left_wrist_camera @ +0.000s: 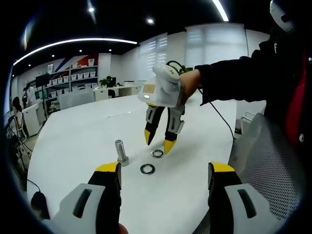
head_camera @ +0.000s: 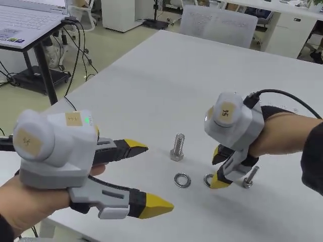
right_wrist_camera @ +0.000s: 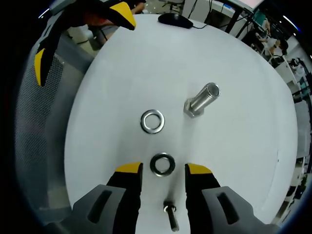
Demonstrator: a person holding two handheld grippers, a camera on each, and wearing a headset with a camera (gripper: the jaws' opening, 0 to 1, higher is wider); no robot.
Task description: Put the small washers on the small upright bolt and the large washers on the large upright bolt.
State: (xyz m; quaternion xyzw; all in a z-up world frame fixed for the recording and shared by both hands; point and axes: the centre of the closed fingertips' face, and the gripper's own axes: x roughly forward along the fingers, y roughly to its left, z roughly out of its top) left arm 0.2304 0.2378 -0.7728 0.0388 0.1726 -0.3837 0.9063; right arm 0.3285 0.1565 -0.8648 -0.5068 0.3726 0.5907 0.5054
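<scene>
A white worktop point(head_camera: 166, 75) stood in an office. The left gripper point(left_wrist_camera: 165, 167) gaped wide, empty; the right gripper point(right_wrist_camera: 164, 168) had its jaws apart astride a washer point(right_wrist_camera: 162, 165).

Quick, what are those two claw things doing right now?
Left gripper: open, holding nothing.
Right gripper: open, jaws either side of a washer, not gripping it.

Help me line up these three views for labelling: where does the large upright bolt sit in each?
Head view: large bolt near the centre, slightly low.
Left gripper view: large bolt left of centre, lower half.
Right gripper view: large bolt right of centre, upper half.
Shared landmark: the free washer lying beside it.
</scene>
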